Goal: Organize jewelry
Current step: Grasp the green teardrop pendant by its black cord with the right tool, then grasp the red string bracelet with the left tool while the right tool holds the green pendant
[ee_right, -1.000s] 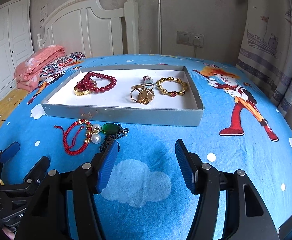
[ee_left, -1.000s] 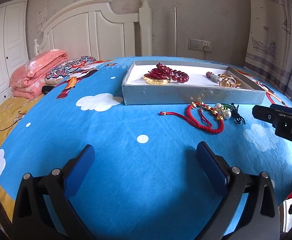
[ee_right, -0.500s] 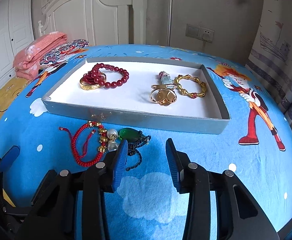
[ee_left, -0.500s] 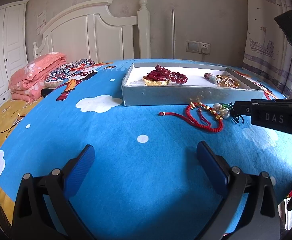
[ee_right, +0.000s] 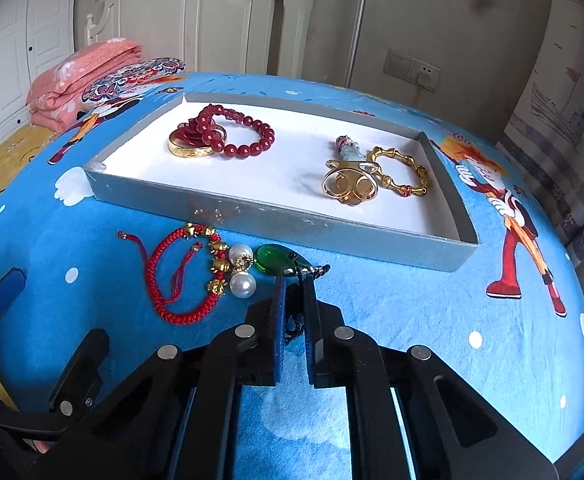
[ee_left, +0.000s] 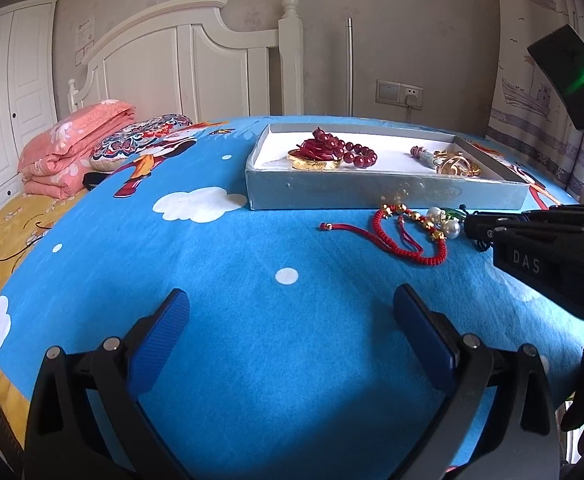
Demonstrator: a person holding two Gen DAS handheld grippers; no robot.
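Observation:
A grey tray (ee_right: 252, 220) on the blue bedspread holds a red bead bracelet (ee_right: 248, 136), a gold bangle (ee_right: 192, 148), a gold ornament (ee_right: 349, 188) and a gold bamboo-link bracelet (ee_right: 401, 172). In front of it lie a red braided bracelet (ee_right: 172, 276), pearl earrings (ee_right: 242, 284) and a green pendant (ee_right: 272, 258) on a black cord (ee_right: 293, 320). My right gripper (ee_right: 292, 280) is shut on that cord just behind the pendant. It enters the left wrist view as the right gripper (ee_left: 469, 228). My left gripper (ee_left: 290, 292) hangs open over bare bedspread, well short of the jewelry.
A folded pink blanket (ee_left: 72, 148) and a patterned pillow (ee_left: 140, 140) lie at the far left by the white headboard (ee_left: 196, 60). A curtain (ee_left: 539, 100) hangs at the right. The bed's edge drops away at the left and right.
My right gripper has moved forward to the green pendant and its jaws have come together on the black cord. The left gripper has stayed where it was, open.

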